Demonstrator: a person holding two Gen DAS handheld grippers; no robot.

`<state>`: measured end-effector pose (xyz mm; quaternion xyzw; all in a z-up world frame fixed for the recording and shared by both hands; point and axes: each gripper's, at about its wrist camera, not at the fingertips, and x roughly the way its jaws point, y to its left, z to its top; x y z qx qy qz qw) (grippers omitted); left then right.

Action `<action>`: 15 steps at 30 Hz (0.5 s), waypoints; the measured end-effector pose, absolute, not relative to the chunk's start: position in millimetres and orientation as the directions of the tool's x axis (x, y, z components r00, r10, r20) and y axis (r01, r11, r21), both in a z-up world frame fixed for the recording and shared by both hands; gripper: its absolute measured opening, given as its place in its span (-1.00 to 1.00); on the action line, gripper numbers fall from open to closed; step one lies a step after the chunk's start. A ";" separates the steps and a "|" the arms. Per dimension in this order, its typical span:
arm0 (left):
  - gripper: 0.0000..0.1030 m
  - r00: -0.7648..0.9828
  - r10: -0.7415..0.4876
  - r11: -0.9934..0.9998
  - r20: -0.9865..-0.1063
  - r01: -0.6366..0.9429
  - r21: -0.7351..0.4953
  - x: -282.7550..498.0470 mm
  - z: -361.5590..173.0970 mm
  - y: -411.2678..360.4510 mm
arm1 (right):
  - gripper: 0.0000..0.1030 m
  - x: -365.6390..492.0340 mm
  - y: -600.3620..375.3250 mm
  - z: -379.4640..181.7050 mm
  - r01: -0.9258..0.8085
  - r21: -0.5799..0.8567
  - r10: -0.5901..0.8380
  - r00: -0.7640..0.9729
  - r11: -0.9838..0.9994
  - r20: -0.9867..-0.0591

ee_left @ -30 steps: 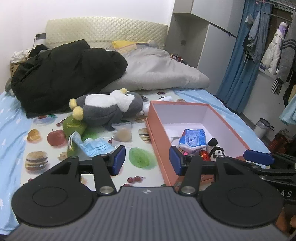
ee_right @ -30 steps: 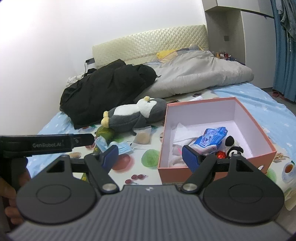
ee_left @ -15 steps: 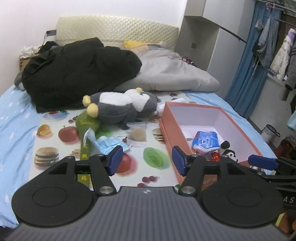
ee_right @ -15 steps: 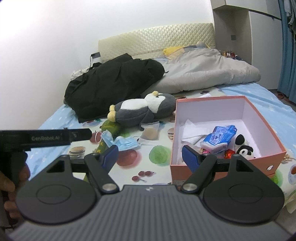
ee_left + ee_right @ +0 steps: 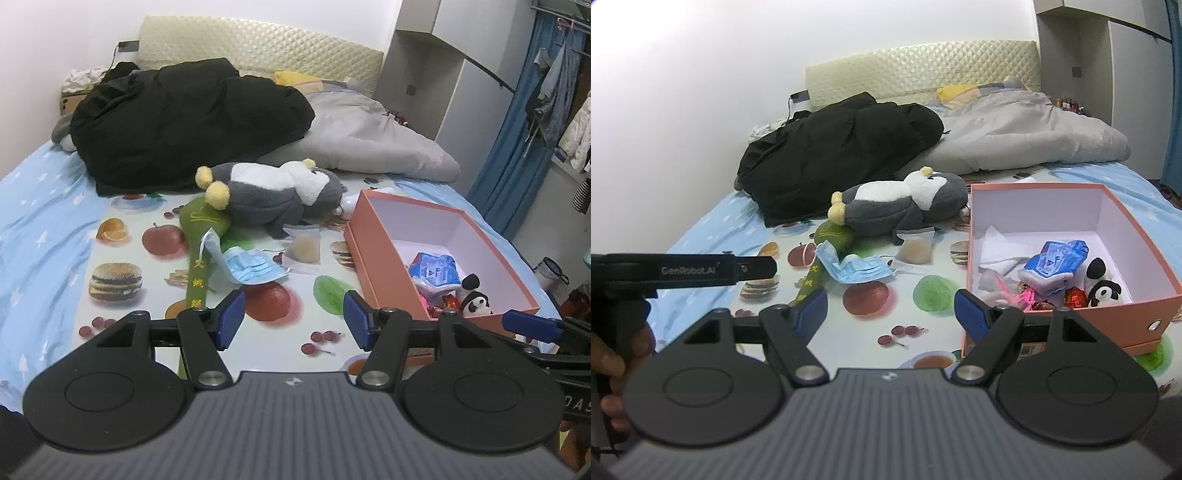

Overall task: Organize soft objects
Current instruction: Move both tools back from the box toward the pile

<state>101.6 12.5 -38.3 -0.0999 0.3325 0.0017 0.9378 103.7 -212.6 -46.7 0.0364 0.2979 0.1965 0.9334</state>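
Already we have part of the job behind us: the rigid, salmon-coloured cardboard box (image 5: 1071, 321) holds a crinkly blue packet (image 5: 1054, 260), a small plush panda (image 5: 1102, 286) and white tissue, while the big fuzzy grey penguin plush (image 5: 273, 192), a pleated blue face mask (image 5: 251, 266), a long green pouch (image 5: 201, 251) and a clear sachet (image 5: 304, 249) lie loose on the glossy fruit-print sheet (image 5: 118, 325) covering the bed. Both the left gripper (image 5: 293, 321) and the right gripper (image 5: 890, 312) hover with fingers spread and empty; the left fingers have just been opening, with nothing between them.
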 end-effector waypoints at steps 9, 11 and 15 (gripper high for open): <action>0.26 0.751 -0.041 0.979 -0.659 -0.102 -0.177 127.2 -69.5 27.9 | 0.51 123.7 -195.4 -72.4 -0.346 0.177 0.381 0.715 0.921 -0.586; 0.26 0.743 -0.042 0.977 -0.668 -0.108 -0.181 136.4 -78.4 32.9 | 0.51 132.3 -187.6 -80.2 -0.356 0.172 0.384 0.701 0.919 -0.601; 0.26 0.725 -0.036 0.975 -0.688 -0.124 -0.182 164.3 -103.3 46.2 | 0.49 154.7 -170.5 -97.0 -0.378 0.145 0.382 0.687 0.914 -0.618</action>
